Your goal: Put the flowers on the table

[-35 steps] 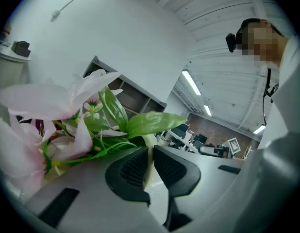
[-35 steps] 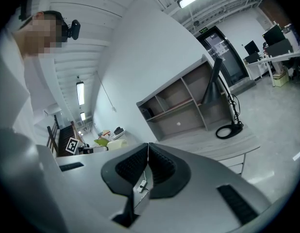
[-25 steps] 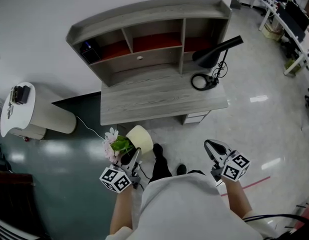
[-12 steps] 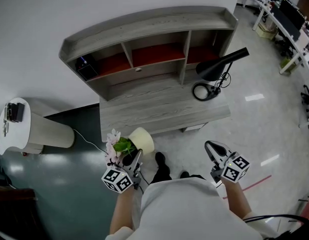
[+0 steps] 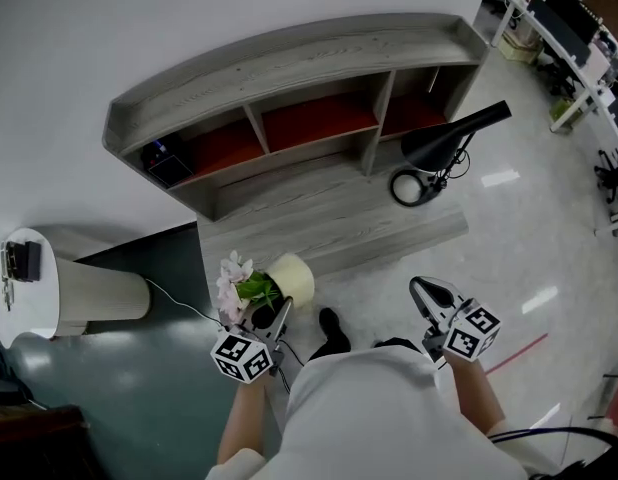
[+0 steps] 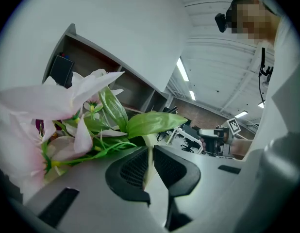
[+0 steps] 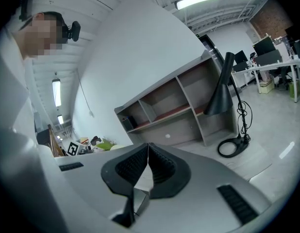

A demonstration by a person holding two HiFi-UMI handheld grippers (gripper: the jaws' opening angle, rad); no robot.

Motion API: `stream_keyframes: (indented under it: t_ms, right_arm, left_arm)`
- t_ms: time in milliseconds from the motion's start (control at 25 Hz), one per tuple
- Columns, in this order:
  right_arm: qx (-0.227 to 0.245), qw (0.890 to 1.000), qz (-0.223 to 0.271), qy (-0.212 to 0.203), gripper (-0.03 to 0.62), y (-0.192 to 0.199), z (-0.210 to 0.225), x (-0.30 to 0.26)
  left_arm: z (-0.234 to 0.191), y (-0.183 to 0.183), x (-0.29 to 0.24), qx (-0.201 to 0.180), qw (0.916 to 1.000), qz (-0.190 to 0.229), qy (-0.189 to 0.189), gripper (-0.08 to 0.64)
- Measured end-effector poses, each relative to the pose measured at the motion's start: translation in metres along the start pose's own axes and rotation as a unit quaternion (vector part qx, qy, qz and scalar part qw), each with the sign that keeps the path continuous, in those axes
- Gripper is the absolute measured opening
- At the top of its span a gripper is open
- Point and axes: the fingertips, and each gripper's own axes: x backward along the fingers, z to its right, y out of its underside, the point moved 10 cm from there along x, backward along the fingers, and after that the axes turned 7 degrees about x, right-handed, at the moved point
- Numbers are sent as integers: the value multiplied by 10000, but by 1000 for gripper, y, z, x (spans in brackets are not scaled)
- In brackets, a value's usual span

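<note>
Fingers of the left gripper [image 6: 149, 150] are pinched shut on the thin cream rim of the pot [image 5: 291, 280] that holds the flowers [image 6: 67, 125], so that hand has the load. The right gripper [image 7: 147, 155] has its jaws pressed together on nothing and sits off to the side, well apart from the pot. From the head view the flowers [image 5: 234, 286] hang in the air at the front left corner of the table [image 5: 369, 230], not set down yet. The pot looks tipped over, its long axis running roughly left to right, blossoms pointing to the person's left and the base to the right. I'd guess it needs tilting upright and carrying forward and a bit right onto the bare wood.
</note>
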Motion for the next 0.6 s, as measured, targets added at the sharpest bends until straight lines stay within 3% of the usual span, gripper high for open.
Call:
stream_keyframes:
  t_ms: [320, 600]
  right_arm:
    - [-61, 9994, 56, 347, 18, -3, -8, -25]
    - [-202, 9984, 45, 523, 18, -2, -4, -32]
  left_arm:
    - [-32, -20, -22, -283, 9986, -370, 253, 51]
    - [-43, -20, -48, -501, 9957, -762, 131, 51]
